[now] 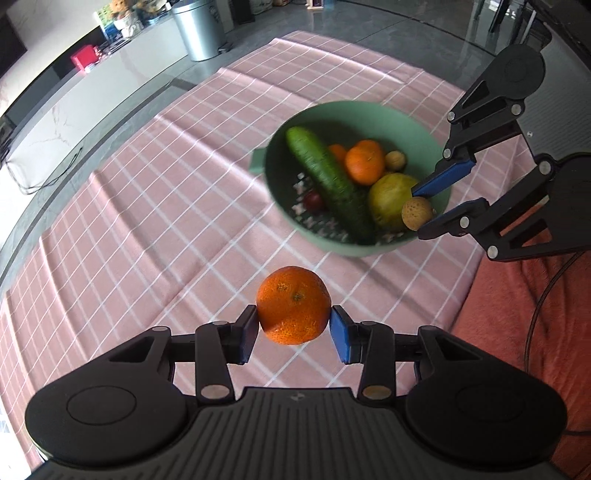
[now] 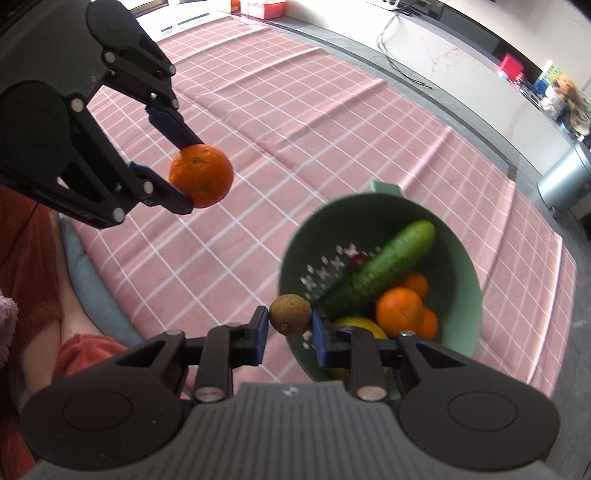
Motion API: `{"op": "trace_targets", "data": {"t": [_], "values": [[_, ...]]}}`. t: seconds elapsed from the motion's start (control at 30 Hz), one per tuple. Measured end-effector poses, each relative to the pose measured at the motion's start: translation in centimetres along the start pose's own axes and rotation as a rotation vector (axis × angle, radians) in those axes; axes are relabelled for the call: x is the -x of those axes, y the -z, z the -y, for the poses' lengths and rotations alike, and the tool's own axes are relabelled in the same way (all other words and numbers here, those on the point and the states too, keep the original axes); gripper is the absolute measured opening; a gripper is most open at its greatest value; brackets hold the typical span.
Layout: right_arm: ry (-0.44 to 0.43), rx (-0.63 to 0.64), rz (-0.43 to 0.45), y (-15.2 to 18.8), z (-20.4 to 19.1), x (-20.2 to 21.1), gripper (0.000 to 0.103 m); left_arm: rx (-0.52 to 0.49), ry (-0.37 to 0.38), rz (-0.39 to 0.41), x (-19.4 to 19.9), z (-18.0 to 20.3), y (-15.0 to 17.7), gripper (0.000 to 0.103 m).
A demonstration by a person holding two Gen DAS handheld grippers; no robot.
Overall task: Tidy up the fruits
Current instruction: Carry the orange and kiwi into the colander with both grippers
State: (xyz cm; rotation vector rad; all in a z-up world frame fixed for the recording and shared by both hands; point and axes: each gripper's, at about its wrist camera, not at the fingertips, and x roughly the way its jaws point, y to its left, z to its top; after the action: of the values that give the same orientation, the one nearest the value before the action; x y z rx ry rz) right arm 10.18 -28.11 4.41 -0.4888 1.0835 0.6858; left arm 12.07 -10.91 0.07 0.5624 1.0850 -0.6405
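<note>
My left gripper (image 1: 293, 326) is shut on an orange tangerine (image 1: 293, 310) and holds it above the pink checked cloth, in front of the green bowl (image 1: 354, 110). It also shows in the right wrist view (image 2: 190, 175) with the tangerine (image 2: 201, 175). My right gripper (image 2: 290, 326) is shut on a small tan round fruit (image 2: 290, 314) at the bowl's near rim (image 2: 476, 295); the left wrist view shows it (image 1: 419, 212) too. The bowl holds a cucumber (image 1: 328, 181), tangerines (image 1: 365, 160), a yellow-green fruit (image 1: 389, 201), a small red fruit (image 1: 313, 199) and another tan fruit (image 1: 396, 160).
A pink checked cloth (image 1: 166, 206) covers the table. A metal bin (image 1: 197, 27) stands on the floor beyond it. A white counter (image 1: 55, 118) with a red box (image 1: 84, 59) runs along the far side. The person's red sleeve (image 2: 29, 266) is near the table edge.
</note>
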Motion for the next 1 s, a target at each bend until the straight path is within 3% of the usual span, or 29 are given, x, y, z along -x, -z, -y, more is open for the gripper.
{"op": "trace_targets", "data": {"t": [0.23, 0.53, 0.87, 1.0], "values": [[0.05, -0.095, -0.009, 3.0, 3.7, 0.2, 0.022, -0.038, 0.057, 0.044, -1.9, 2.4, -3.8, 0.047], [0.019, -0.163, 0.02, 2.9, 6.9, -2.2, 0.022, 0.003, 0.08, -0.071, -7.7, 1.2, -7.2, 0.047], [-0.032, -0.145, 0.029, 1.9, 8.0, -4.0, 0.022, -0.084, 0.077, -0.173, -11.3, 1.6, -8.5, 0.048], [-0.063, -0.136, 0.031, 1.7, 8.1, -4.5, 0.022, -0.138, 0.074, -0.159, -11.5, 1.6, -8.0, 0.054]]}}
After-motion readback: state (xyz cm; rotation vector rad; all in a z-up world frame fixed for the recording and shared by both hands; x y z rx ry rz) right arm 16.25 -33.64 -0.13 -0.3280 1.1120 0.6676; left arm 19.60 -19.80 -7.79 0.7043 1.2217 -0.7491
